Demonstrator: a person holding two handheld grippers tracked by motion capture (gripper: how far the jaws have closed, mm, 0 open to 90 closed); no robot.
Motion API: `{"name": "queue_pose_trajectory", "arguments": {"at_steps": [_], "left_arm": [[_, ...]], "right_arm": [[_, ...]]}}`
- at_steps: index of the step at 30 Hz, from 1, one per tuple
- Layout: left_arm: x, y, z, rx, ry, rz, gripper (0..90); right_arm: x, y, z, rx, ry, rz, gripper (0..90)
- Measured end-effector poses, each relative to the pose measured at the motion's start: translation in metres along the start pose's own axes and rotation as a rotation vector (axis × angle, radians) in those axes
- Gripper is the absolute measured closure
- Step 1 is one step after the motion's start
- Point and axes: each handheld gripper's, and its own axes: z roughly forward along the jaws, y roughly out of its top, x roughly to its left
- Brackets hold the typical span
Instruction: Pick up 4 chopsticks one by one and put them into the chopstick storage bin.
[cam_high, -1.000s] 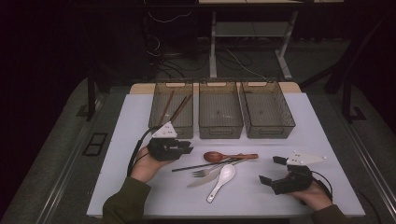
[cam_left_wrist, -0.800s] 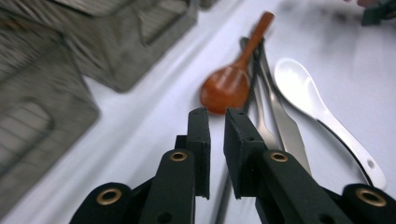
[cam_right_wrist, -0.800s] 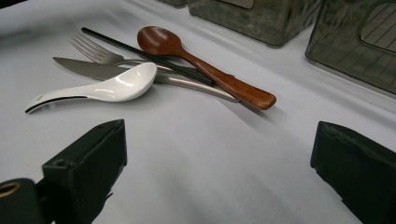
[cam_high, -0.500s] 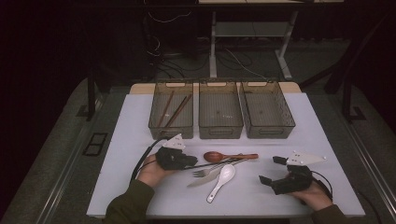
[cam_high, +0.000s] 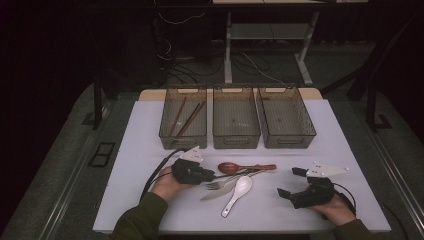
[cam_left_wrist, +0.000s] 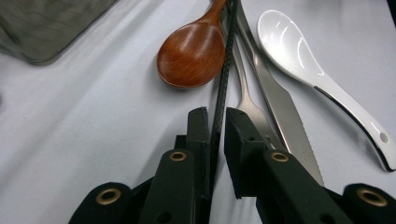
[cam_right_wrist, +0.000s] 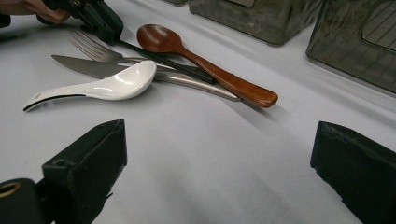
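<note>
Black chopstick (cam_left_wrist: 223, 88) is getting clamped by the left claw (cam_left_wrist: 215, 122) near the surface's front edge; two brown chopsticks (cam_high: 183, 118) are already lying binned, while the right claw (cam_high: 294, 182) is gaping empty.

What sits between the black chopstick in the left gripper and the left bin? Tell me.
Nothing visible. The left gripper has the black chopstick between its jaws, which have just been closing on it. Bare white table lies between it and the left bin, which holds brown chopsticks. The wooden spoon lies alongside.
</note>
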Motion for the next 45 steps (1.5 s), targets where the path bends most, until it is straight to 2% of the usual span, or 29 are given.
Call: {"name": "queue_pose_trajectory", "arguments": {"at_steps": [27, 39, 45], "left_arm": [[-0.001, 0.000, 0.001, 0.014, -0.008, 0.033, 84.5], [-0.003, 0.007, -0.016, -0.062, -0.003, 0.040, 84.6], [-0.003, 0.008, -0.025, -0.098, -0.002, 0.026, 84.6]], "right_arm": [[0.000, 0.000, 0.000, 0.003, 0.000, -0.001, 3.2], [0.000, 0.000, 0.000, 0.002, 0.000, -0.001, 3.2], [0.000, 0.000, 0.000, 0.001, 0.000, 0.000, 3.2]]}}
